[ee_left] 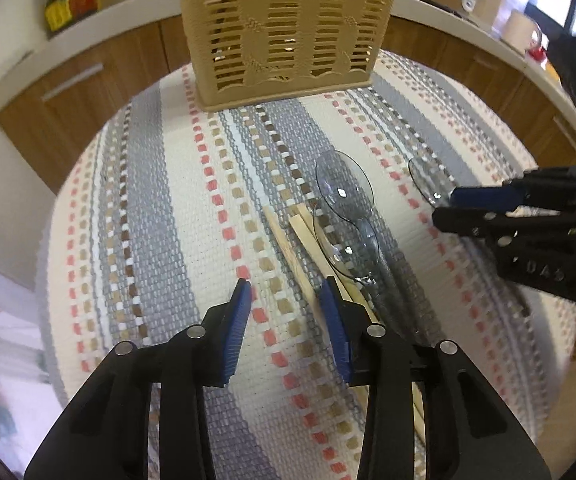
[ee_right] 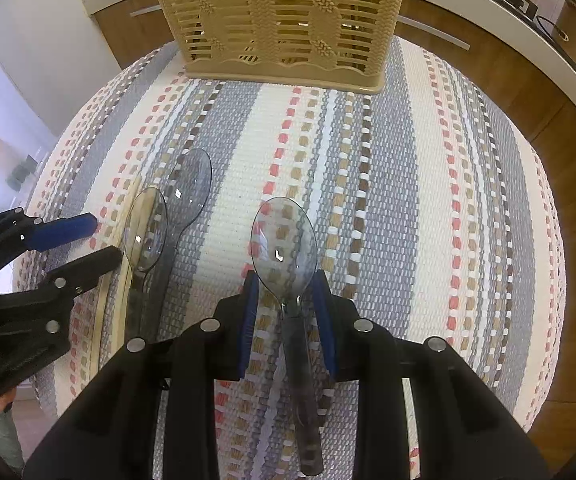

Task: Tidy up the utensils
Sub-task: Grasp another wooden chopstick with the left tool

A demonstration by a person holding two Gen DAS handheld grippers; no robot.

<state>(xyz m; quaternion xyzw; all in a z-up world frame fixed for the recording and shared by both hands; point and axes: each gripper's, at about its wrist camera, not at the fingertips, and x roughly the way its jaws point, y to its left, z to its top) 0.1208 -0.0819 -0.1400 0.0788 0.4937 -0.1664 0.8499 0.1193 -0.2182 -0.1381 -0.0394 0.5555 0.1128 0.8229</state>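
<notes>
- Left gripper [ee_left: 285, 300] hovers low over the striped woven mat [ee_left: 191, 200], fingers spread apart and holding nothing; its right finger [ee_left: 334, 320] sits just beside the wooden sticks [ee_left: 288, 236].
- Two clear plastic spoons [ee_left: 344, 208] lie overlapping next to those sticks, bowls pointing toward the basket [ee_left: 288, 32].
- Right gripper [ee_right: 285, 312] has its fingers set on either side of a third spoon [ee_right: 283, 236], at the neck where bowl meets handle. The fingers look parted, with gaps to the neck, so the spoon seems straddled, not yet clamped; it appears to lie on the mat.
- The tan slatted basket stands upright at the far end of the mat, well apart from all the utensils.
- Risks, as a judgement: the spoon is smooth, thin plastic, so a grip at the narrow neck may let it pivot or slip out. Closing too hard may flex or crack it. The left fingers may nudge the sticks or stacked spoons and scatter them.
- The mat covers the bench; wooden cabinets [ee_left: 87, 92] and a white counter [ee_left: 428, 4] with pots run behind.
</notes>
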